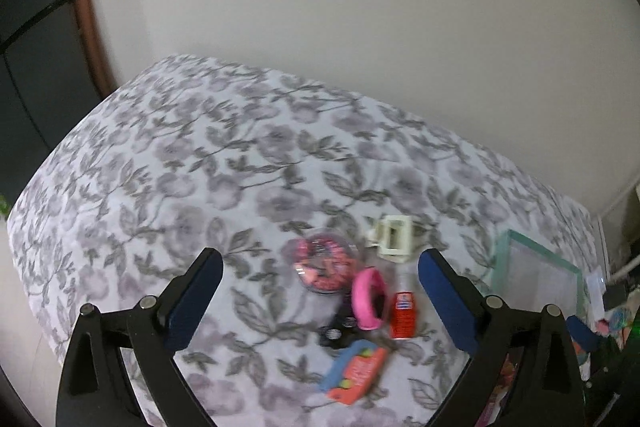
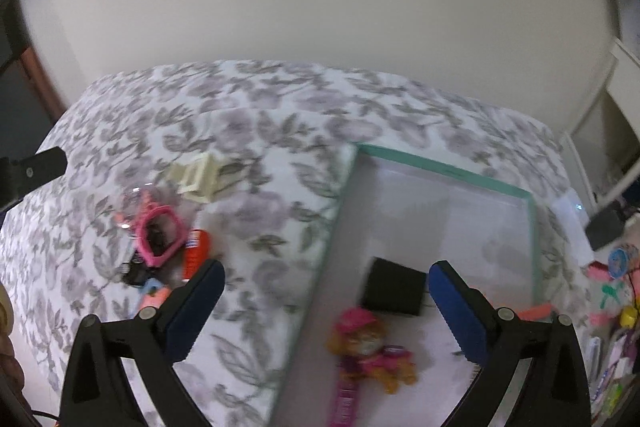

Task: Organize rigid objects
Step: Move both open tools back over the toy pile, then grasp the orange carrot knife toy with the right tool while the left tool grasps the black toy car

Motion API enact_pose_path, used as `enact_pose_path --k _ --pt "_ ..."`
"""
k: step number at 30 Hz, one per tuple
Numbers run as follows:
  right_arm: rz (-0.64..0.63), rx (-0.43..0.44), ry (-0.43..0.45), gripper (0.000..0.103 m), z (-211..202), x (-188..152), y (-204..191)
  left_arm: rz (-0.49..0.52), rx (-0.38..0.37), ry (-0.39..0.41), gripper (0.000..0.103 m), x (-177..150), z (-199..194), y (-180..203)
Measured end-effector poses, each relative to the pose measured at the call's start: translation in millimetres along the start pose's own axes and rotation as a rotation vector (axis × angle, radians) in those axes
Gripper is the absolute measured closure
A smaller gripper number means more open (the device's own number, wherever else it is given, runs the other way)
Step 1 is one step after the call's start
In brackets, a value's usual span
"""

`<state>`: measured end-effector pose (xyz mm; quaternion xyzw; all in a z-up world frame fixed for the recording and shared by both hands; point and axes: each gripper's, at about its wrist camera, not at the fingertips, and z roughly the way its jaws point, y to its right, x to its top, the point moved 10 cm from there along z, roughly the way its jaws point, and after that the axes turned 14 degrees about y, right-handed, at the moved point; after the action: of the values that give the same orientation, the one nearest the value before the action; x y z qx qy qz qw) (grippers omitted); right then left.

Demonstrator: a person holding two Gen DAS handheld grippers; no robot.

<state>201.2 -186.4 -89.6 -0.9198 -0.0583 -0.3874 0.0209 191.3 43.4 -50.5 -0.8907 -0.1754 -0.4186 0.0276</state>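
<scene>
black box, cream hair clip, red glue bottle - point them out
black box [image 2: 394, 286], right wrist view, middle of its top face
cream hair clip [image 1: 394, 235], left wrist view, its frame
red glue bottle [image 1: 403, 315], left wrist view, its body

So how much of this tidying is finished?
Done: a black box and a pink-clad toy figure lie in the clear green-rimmed tray. In hand: nothing; both grippers are open. Left: the pink ring, orange bottle and cream clip on the floral cloth.

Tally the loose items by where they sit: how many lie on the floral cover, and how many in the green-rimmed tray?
On the floral cover: 6 (cream clip, clear round container, pink ring, red bottle, black piece, orange-blue toy)
In the green-rimmed tray: 2 (black box, pup figure)
Total: 8
</scene>
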Motion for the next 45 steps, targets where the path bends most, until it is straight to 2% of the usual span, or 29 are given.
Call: enact_pose_path --k 7,13,17,20,23,28,36,38,41,45 --pt "-0.056 0.089 -0.038 0.000 19 -14 -62 -0.013 0.097 -0.054 0.004 -11 13 -44" --pt "-0.086 0.132 -0.106 0.000 39 -40 -97 0.007 0.169 -0.194 0.005 -45 39 -61" --pt "-0.108 0.147 -0.148 0.000 49 -57 -113 0.024 0.177 -0.275 0.004 -70 53 -62" --pt "-0.112 0.154 -0.176 0.000 55 -68 -121 0.000 0.174 -0.333 0.004 -85 60 -64" --pt "-0.103 0.165 -0.196 0.000 58 -77 -128 -0.033 0.179 -0.372 0.004 -98 67 -69" --pt "-0.102 0.174 -0.211 0.000 61 -81 -138 -0.028 0.199 -0.415 0.004 -112 73 -74" --pt "-0.131 0.170 -0.234 0.000 65 -89 -148 -0.056 0.191 -0.421 0.004 -114 75 -78" --pt "-0.118 0.164 -0.240 0.000 65 -89 -144 -0.045 0.167 -0.425 0.004 -113 76 -73" --pt "-0.118 0.092 -0.242 0.000 67 -87 -124 -0.031 0.122 -0.431 0.004 -110 79 -63" --pt "-0.066 0.087 -0.277 0.001 70 -90 -106 0.007 0.064 -0.421 0.004 -107 80 -44"
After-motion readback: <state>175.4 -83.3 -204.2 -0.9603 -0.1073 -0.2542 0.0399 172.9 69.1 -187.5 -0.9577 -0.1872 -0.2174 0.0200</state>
